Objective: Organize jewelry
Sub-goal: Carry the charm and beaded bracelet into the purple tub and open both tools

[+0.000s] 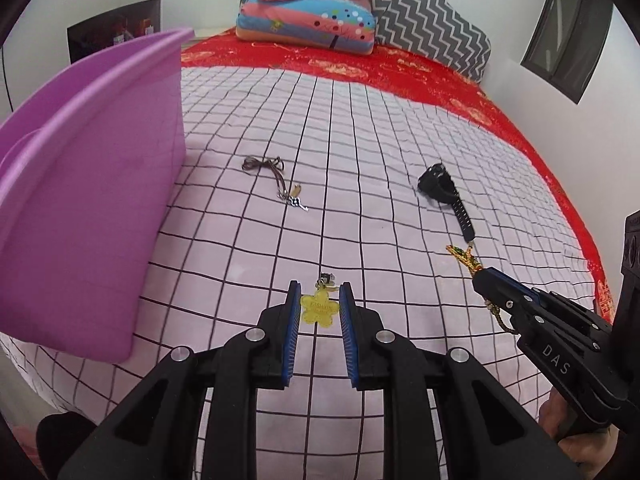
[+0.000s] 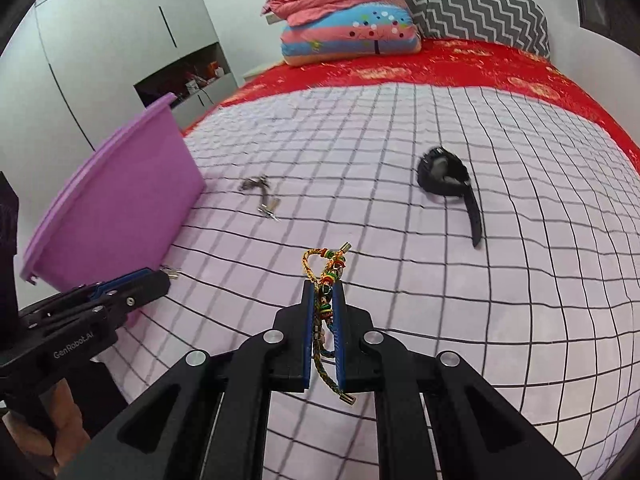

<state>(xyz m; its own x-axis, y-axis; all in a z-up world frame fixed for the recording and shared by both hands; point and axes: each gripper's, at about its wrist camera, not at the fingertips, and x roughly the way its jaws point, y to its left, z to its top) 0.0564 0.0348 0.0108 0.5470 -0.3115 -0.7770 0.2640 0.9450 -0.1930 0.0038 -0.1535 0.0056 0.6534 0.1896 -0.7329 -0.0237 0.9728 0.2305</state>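
Left tongs [image 1: 319, 300] pinch a yellow flower-shaped charm [image 1: 319, 309] between the blue pads, its small metal clasp poking out past the tips. I read the grip as firm: both pads touch the charm's edges. Right tongs [image 2: 324, 292] are pressed nearly together on a braided gold cord bracelet [image 2: 326, 270] with red and green beads; one loop stands above the tips, and a metal-capped end hangs below the pads. Both tongs sit above the bed, angled downward, with the right tongs also visible at the right edge of my left camera, bracelet trailing from them.

Bedsheet [image 1: 360, 160] is pale pink with a dark grid. Still lying on it: a brown cord necklace with small metal pendants [image 1: 280, 182], near the middle, and a black wristwatch [image 1: 440, 186] to the right, strap stretched toward me. A purple plastic bin [image 1: 92, 200] stands on the left, close to the left tongs. Farther back, a red patterned blanket [image 1: 420, 68], then folded quilts [image 1: 308, 4] and a grey zigzag pillow [image 1: 432, 16] against the wall.
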